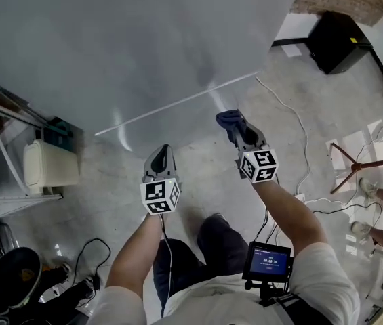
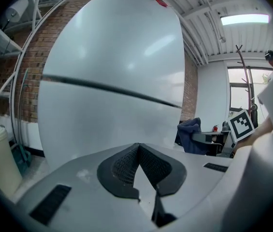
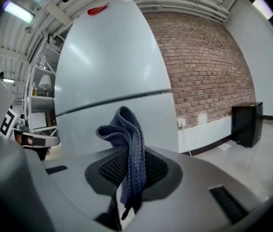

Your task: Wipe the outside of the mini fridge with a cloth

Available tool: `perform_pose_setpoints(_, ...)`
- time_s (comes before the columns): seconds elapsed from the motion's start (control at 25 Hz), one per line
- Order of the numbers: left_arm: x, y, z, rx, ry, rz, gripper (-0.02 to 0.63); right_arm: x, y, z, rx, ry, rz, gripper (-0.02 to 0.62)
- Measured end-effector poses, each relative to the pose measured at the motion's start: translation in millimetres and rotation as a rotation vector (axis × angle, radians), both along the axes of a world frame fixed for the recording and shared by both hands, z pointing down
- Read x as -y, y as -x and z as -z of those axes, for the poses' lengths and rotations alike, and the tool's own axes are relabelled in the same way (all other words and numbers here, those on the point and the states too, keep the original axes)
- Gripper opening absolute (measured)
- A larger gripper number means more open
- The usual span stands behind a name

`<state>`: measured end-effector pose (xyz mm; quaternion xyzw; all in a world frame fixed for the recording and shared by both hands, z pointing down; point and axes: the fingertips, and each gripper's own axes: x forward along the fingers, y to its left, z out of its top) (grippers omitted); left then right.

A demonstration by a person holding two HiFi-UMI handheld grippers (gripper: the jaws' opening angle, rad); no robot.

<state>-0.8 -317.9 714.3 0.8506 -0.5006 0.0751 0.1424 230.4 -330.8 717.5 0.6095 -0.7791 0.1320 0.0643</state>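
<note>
White and glossy, the mini fridge [image 1: 110,46] is being shown across the upper left of the head view, a dark seam [image 2: 112,88] crossing its front. Below it, the left tool [image 1: 160,152] is being held with jaws pressed together – nothing between them. Further right, the blue cloth [image 3: 131,144] is being pinched by the right tool [image 1: 234,126] close to the fridge – contact cannot be told.
</note>
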Motion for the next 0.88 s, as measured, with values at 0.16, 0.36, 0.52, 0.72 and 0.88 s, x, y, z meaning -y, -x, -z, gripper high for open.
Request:
perform_pose_setpoints(0.16,-10,7,86,0.003,-0.001,0.021,0.003,-13,19,101,0.018,-0.033,0.047,0.058)
perform_pose_setpoints(0.36,-29,10,207,-0.019,-0.055,0.026,0.003,-36,22,236,0.037,-0.097,0.06,0.058)
perform_pose_setpoints(0.52,-56,21,296,-0.029,-0.099,0.025,0.003,-65,31,333,0.061,-0.157,0.061,0.058)
perform_pose_setpoints(0.72,-73,34,385,-0.065,-0.195,0.032,0.003,-86,44,430,0.077,-0.266,0.07,0.058)
perform_pose_setpoints(0.88,-95,48,434,-0.099,-0.247,0.046,0.003,-112,55,482,0.09,-0.319,0.077,0.058)
